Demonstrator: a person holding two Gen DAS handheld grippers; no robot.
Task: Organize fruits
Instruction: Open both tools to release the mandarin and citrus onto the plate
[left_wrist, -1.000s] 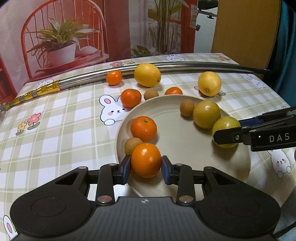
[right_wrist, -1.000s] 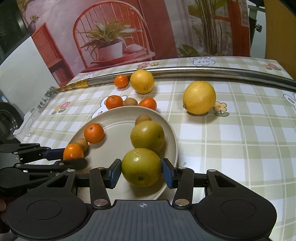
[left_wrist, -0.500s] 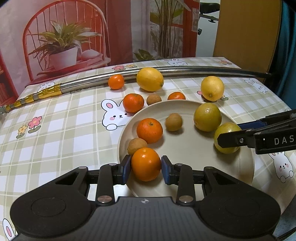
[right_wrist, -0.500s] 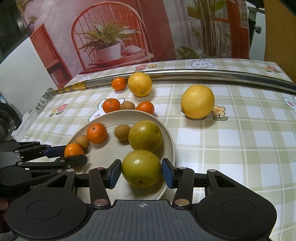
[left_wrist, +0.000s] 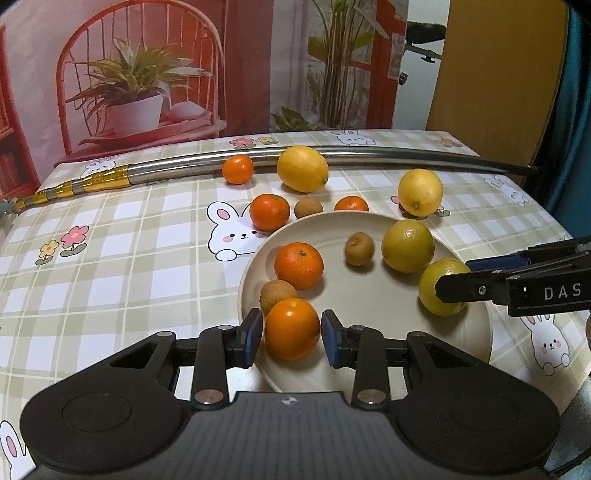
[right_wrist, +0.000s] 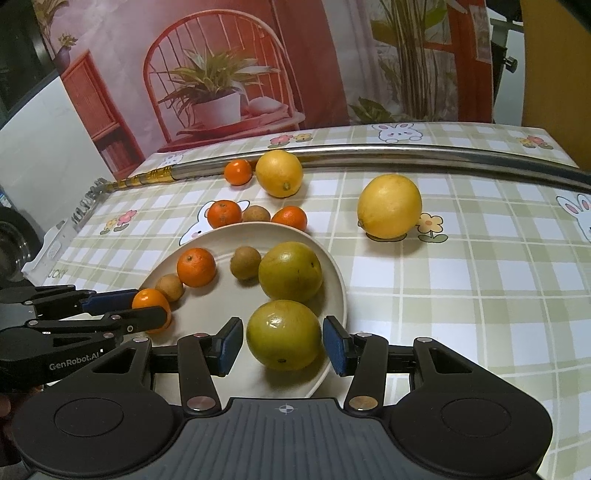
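A beige plate (left_wrist: 369, 295) lies on the checked tablecloth. At its near rim my left gripper (left_wrist: 291, 334) is shut on a small orange (left_wrist: 291, 328), which rests low over the plate. The right wrist view shows the same gripper (right_wrist: 147, 306) and orange (right_wrist: 149, 299) at the left. My right gripper (right_wrist: 282, 345) is shut on a yellow-green citrus (right_wrist: 283, 334) at the plate's (right_wrist: 207, 306) right rim. Also on the plate lie another orange (left_wrist: 298, 265), two small brown fruits (left_wrist: 359, 248) and a second yellow-green citrus (left_wrist: 407, 245).
Beyond the plate lie two lemons (left_wrist: 303, 168) (left_wrist: 420, 192), three mandarins (left_wrist: 269, 211) and a brown fruit (left_wrist: 308, 206). A long metal pole (left_wrist: 369, 155) runs across the table's far side. A printed backdrop hangs behind the table.
One small brown fruit has rolled away from the yellow-green citrus toward the middle of the plate. Both grippers have kept their hold and hardly moved.
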